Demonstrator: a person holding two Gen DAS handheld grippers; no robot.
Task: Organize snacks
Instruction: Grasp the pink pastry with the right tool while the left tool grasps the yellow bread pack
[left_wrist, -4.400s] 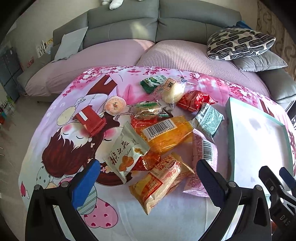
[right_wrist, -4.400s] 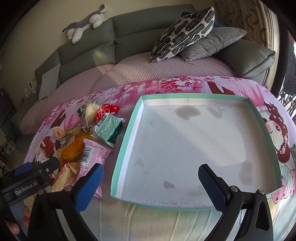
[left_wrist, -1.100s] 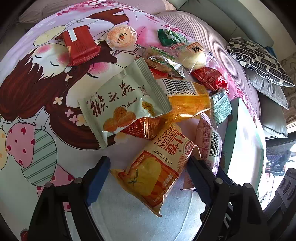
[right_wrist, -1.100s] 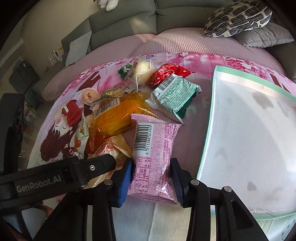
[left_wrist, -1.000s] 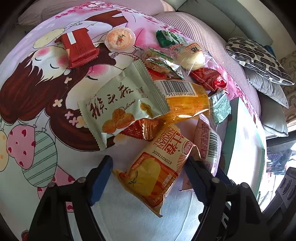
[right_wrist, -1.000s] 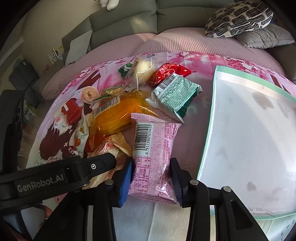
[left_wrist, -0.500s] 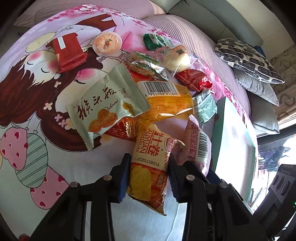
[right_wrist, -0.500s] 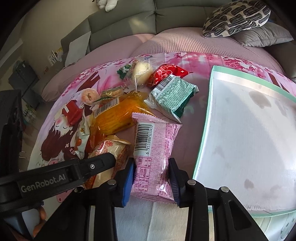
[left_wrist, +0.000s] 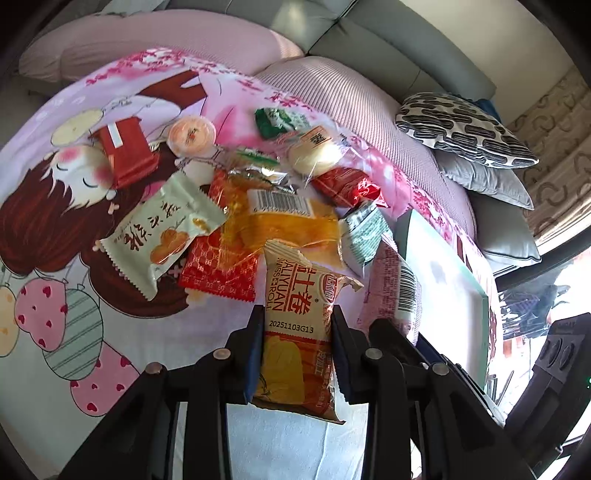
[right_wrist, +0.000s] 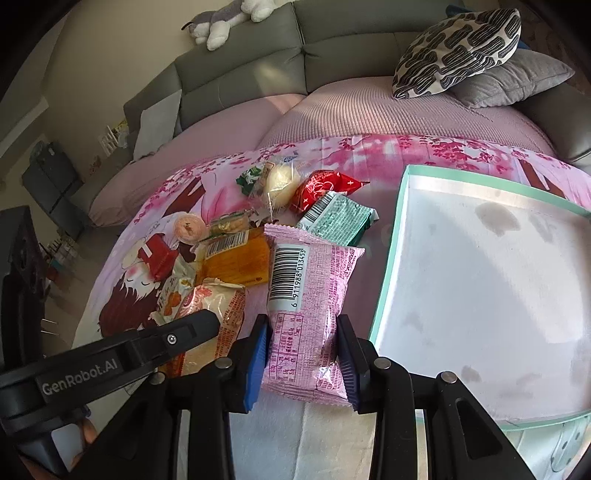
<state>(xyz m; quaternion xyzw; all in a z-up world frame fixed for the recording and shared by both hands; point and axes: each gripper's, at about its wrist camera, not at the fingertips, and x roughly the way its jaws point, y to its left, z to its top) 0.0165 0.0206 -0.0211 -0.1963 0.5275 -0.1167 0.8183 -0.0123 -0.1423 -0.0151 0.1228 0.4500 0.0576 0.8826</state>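
A pile of snack packets lies on a pink cartoon cloth. My left gripper (left_wrist: 297, 338) is shut on an orange-and-cream roll packet (left_wrist: 297, 325) and holds it a little above the cloth. My right gripper (right_wrist: 301, 345) is shut on a pink barcoded packet (right_wrist: 308, 295), lifted beside the empty teal-rimmed white tray (right_wrist: 384, 291). The pink packet (left_wrist: 393, 295) and the tray (left_wrist: 404, 236) also show to the right in the left wrist view. The left gripper's arm (right_wrist: 110, 358) crosses the lower left of the right wrist view.
Other snacks stay in the pile: a pale green packet (left_wrist: 159, 236), an orange packet (left_wrist: 288, 229), a red foil one (left_wrist: 347, 190), a teal one (right_wrist: 336, 219), a bun (right_wrist: 282, 182), a jelly cup (left_wrist: 192, 134). A grey sofa with cushions (right_wrist: 458, 48) stands behind.
Both grippers went from open above the cloth to shut: the left closed on the roll packet, the right on the pink packet. Both packets have risen slightly.
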